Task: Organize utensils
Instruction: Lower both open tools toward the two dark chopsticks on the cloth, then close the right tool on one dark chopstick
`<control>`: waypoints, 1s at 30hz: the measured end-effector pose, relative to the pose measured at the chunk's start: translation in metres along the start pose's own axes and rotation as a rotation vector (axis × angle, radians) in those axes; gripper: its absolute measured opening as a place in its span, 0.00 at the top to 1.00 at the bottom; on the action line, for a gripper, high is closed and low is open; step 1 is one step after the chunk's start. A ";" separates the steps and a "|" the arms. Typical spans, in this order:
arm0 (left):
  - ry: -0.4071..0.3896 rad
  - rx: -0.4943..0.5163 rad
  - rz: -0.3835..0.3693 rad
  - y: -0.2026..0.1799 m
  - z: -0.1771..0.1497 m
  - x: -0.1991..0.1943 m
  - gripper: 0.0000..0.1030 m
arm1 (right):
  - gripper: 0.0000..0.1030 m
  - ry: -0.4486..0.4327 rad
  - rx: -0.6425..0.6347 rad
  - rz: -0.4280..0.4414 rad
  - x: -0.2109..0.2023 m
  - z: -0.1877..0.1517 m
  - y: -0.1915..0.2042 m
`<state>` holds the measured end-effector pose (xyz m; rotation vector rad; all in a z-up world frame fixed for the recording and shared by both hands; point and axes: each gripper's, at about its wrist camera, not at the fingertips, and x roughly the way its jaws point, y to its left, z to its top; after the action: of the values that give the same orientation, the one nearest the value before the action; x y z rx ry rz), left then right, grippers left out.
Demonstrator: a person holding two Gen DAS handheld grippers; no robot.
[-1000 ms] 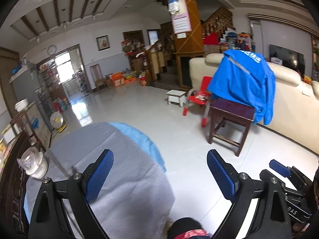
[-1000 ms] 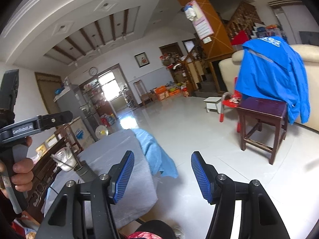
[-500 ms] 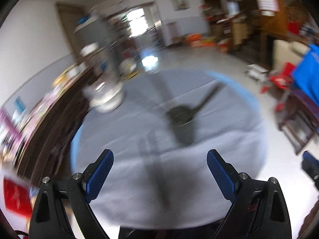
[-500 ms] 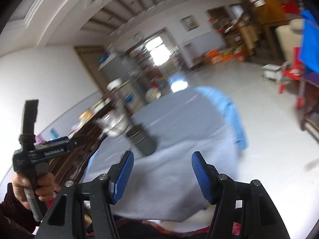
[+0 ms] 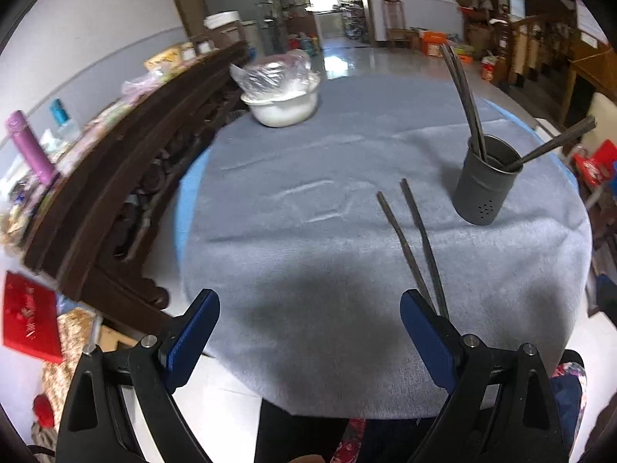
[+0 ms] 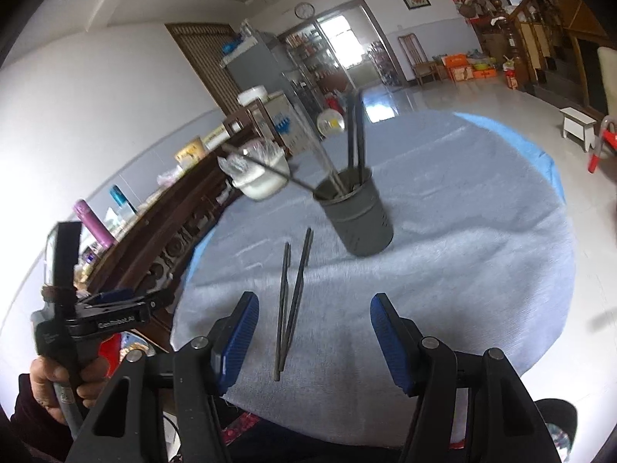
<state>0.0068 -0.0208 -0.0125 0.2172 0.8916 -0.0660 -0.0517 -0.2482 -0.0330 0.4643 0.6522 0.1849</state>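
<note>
Round table, draped in a grey cloth point(image 5: 293, 231) over a blue underlayer. Far left, along the wall: a dark carved wooden sideboard point(image 5: 127, 162) carrying a purple flask point(image 5: 29, 146), a blue-capped bottle point(image 5: 61, 115) and assorted packets. On the cloth's far left edge, beside the sideboard, a white bowl point(image 5: 285, 108) covered with crumpled clear plastic. Left gripper point(image 5: 308, 332) — fingers spread wide, blue pads point(image 5: 193, 341) facing each other, nothing between them, held above the near edge of the cloth; in the right wrist view it appears at the left margin, gripped by the person's left hand point(image 6: 65, 386). Centre right: one pair of dark chopsticks point(image 5: 412, 239) lying flat on the cloth, tips apart at the far end and converging toward the near end, which passes behind the left gripper's right finger. Right gripper point(image 6: 312, 339) — jaws likewise spread and empty, with the near ends of the loose chopsticks lying on the cloth between its fingers in that view. Right of the loose pair and just beyond it: a dark grey cylindrical utensil holder point(image 5: 484, 181), upright, perforated near its base, holding several more dark chopsticks point(image 5: 464, 92) that lean outward in different directions.
</note>
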 end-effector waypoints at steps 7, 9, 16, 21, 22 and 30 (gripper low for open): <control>0.049 -0.029 -0.121 0.031 -0.014 0.034 0.08 | 0.62 0.148 -0.037 -0.100 0.074 0.001 0.025; 0.056 -0.050 -0.127 0.046 -0.021 0.040 0.08 | 0.63 0.187 -0.037 -0.101 0.097 0.000 0.027; 0.093 -0.101 -0.130 0.080 -0.038 0.053 0.15 | 0.74 0.283 -0.035 -0.116 0.171 0.004 0.036; 0.142 -0.091 -0.161 0.079 -0.041 0.063 0.23 | 0.80 0.336 -0.030 -0.102 0.192 -0.001 0.037; 0.146 -0.089 -0.174 0.077 -0.041 0.063 0.23 | 0.80 0.346 -0.033 -0.100 0.196 -0.002 0.037; 0.202 -0.058 -0.263 0.044 -0.018 0.076 0.24 | 0.93 0.349 -0.021 -0.093 0.187 -0.007 0.024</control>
<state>0.0469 0.0286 -0.0753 0.0516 1.1189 -0.2654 0.0894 -0.1670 -0.1276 0.3833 1.0108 0.1866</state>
